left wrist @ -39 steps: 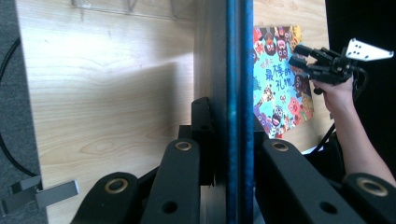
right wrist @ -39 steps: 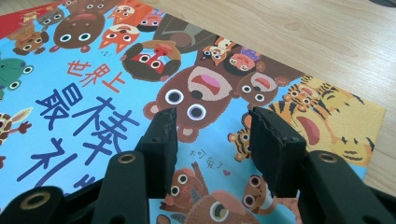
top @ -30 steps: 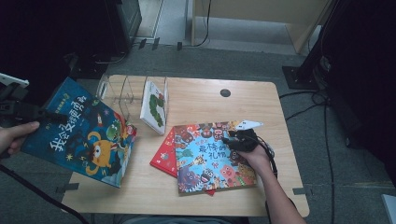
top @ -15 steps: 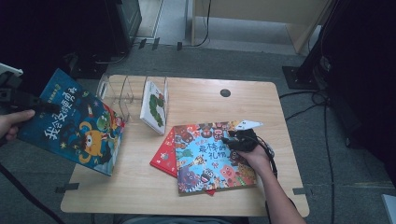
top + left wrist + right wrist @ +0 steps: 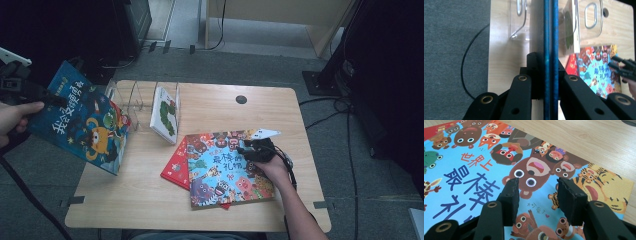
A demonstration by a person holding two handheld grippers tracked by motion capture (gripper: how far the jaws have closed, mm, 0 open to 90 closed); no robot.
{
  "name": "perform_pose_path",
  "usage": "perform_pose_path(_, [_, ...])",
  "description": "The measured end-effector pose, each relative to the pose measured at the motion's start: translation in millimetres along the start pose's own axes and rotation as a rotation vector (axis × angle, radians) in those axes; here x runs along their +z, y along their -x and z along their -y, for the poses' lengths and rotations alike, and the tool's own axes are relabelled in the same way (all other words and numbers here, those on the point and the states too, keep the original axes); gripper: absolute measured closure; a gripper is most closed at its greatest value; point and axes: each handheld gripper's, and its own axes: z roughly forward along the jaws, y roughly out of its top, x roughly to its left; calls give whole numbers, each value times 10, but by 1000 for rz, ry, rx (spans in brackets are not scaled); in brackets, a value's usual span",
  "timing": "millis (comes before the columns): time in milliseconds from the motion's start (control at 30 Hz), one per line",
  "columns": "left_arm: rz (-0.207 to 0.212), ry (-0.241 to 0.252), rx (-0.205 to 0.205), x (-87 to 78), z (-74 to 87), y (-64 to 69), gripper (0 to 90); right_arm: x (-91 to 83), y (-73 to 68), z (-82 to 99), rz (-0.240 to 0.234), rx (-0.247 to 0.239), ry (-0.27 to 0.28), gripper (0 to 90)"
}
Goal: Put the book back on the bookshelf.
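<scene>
- Blue picture book [image 5: 82, 122]: monster cover, tilted, off the table's left edge.
- Left gripper [image 5: 548, 75]: jaws clamped on its edge.
- Right gripper [image 5: 537, 192]: jaws apart, over animal book [image 5: 474, 170].

Left hand [image 5: 14, 119]: at 9 o'clock of the high view, off the table edge, fingers curled around the left gripper [image 5: 548, 75]. Jaws closed flat on a thin blue book [image 5: 548, 37] seen edge-on, rising toward 12 o'clock in the left gripper view.

Right hand [image 5: 272, 167]: at 4 o'clock, forearm entering from 6 o'clock. Right gripper [image 5: 537, 191] points toward 10 o'clock, low over a cover, jaws parted with a clear gap, nothing between them.
</scene>
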Motion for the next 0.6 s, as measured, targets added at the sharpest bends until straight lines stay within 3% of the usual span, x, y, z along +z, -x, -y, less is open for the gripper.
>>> perform_pose_path(167, [-2, 7, 4, 103, -150, 11, 836, 4, -5, -3, -1, -1, -1, 526])
perform_pose_path(433, [25, 26, -48, 239, -341, -101, 835, 5, -5, -1, -4, -4, 1, 526])
perform_pose_path(600, [33, 42, -43, 341, -429, -98, 834, 4, -6, 0, -5, -4, 0, 527])
